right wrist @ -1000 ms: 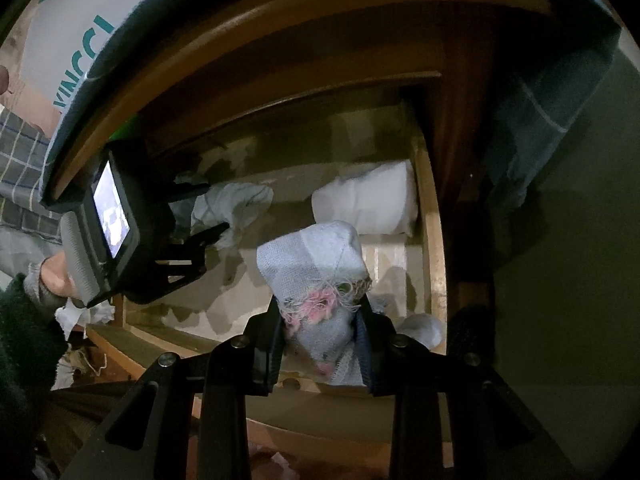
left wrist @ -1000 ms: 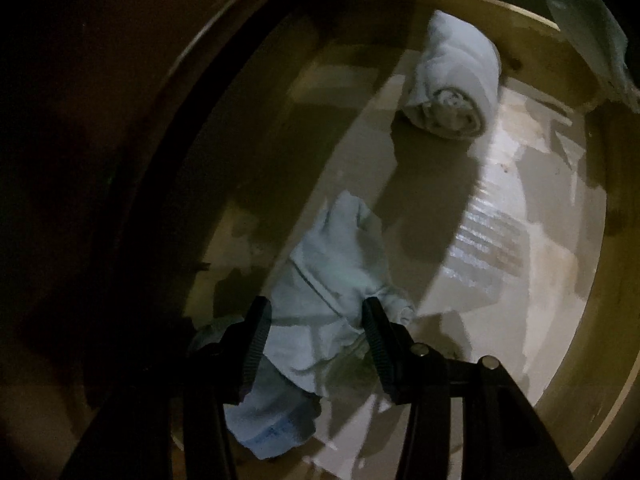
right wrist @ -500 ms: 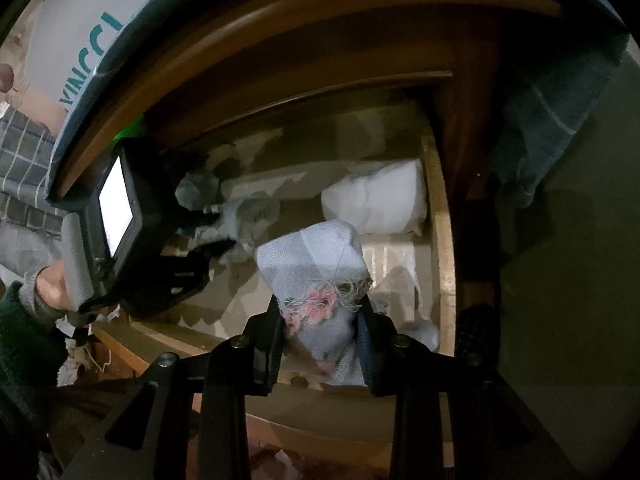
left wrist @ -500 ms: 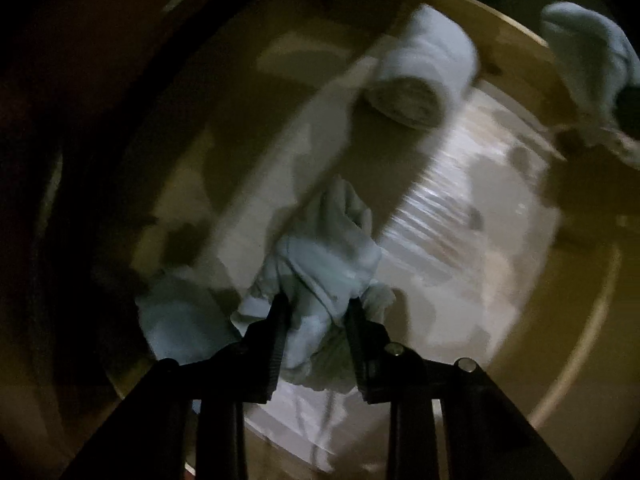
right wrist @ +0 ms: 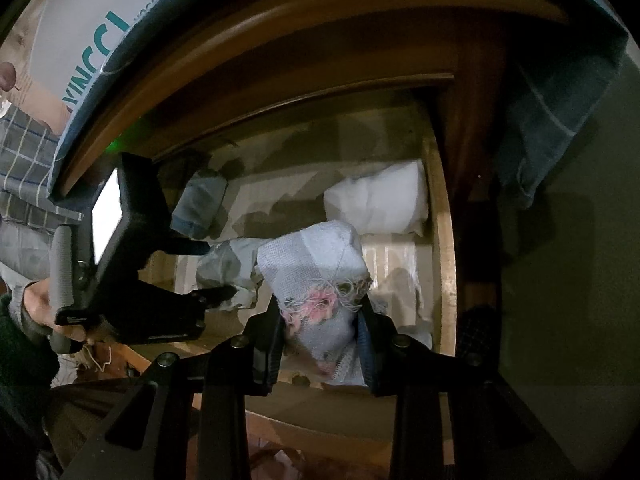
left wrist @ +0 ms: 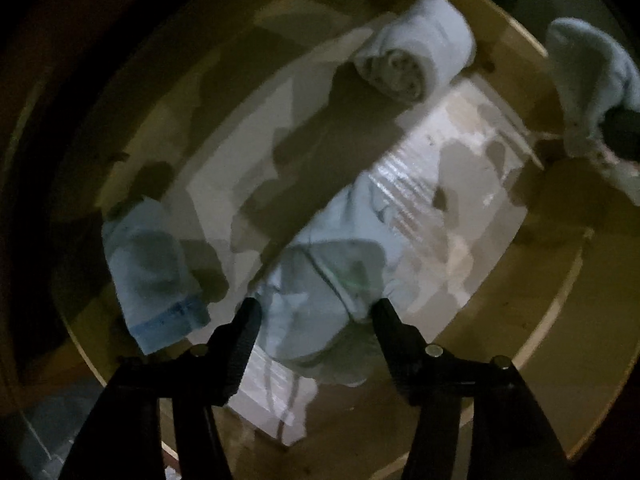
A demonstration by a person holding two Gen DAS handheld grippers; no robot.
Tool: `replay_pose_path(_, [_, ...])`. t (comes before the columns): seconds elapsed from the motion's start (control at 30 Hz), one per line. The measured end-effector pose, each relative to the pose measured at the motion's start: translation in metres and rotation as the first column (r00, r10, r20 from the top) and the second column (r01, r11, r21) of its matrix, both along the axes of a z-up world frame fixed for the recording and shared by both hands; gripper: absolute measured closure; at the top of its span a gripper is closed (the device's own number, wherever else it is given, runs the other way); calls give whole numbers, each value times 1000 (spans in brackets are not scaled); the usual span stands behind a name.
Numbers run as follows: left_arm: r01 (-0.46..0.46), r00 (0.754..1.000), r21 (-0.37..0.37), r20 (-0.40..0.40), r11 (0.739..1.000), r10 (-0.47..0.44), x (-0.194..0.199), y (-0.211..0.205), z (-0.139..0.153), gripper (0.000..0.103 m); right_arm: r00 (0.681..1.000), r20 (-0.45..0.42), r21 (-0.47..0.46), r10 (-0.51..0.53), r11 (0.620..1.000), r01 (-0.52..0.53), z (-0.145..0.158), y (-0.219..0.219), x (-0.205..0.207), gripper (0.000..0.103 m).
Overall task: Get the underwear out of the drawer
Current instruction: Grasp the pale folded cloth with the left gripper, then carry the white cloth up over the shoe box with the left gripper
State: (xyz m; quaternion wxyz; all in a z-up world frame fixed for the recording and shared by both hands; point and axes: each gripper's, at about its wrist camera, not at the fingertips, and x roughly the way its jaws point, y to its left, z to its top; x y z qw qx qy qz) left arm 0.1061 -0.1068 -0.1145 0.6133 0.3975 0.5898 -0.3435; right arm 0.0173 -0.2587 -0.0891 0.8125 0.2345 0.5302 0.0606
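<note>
Underwear: the pale bundle [left wrist: 320,292] under the left gripper [left wrist: 316,312] was pinched tight half a second ago; now the jaws are opening, spread to either side of it, and the cloth lies slack between them on the drawer floor, tips just beside its edges, no pad clearly pressing. Means that grab looks let go or failed, so this piece is not out yet and likely needs a fresh pinch. It has also stretched out longer than a second ago, running from between the jaws up toward the shiny liner patch. Left of the jaws, near, a folded piece with a blue band [left wrist: 154,276] lies flat, more exposed than before. Far beyond the jaws, a white rolled piece [left wrist: 416,64] sits by the drawer wall [left wrist: 532,264], same place as before. Right gripper [right wrist: 320,316]: unchanged over the second, jaws pressed close, pinching a grey mesh piece with frayed pink threads [right wrist: 316,268], held above the drawer's front edge, so that one reads as already lifted out. Beyond those jaws, left, the left gripper body hangs over the pale bundle; farther right, the white roll against the side wall.
</note>
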Motion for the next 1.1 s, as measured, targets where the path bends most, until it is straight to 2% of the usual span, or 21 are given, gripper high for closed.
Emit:
replay_pose_path(0.1, [2,1000,14,-7,1000,-2,2,-4,-9,39,1000,-5,-1,5,1000,-5,-1,0,1,73])
replay_pose_path(0.3, [-18,999,18,-26,1000,18,12,-7,-17,41,1000,-11,-7,15,1000,-15,-2,2,3,73])
replay_pose_path(0.37, [-37,999,24,-39,999,38,11,-15,-20,55,1000,-13,-4,15,1000,-15,-3,2,4,73])
replay_pose_path(0.47, [-68,997,36,-38,997,69,8,-11,-16,66,1000,-16,-9,15,1000,-15,-4,2,5,73])
replay_pose_path(0.57, [-113,993,33,-41,993,115,8,-6,-11,72,1000,-14,-12,20,1000,-20,-4,3,5,73])
replay_pose_path(0.83, [-240,971,-36,-5,970,240,-9,20,17,74,1000,-17,-33,25,999,-25,-6,7,7,73])
replay_pose_path(1.1, [-349,934,-174,21,921,358,-13,48,68,74,999,-20,-80,39,996,-40,-7,14,9,73])
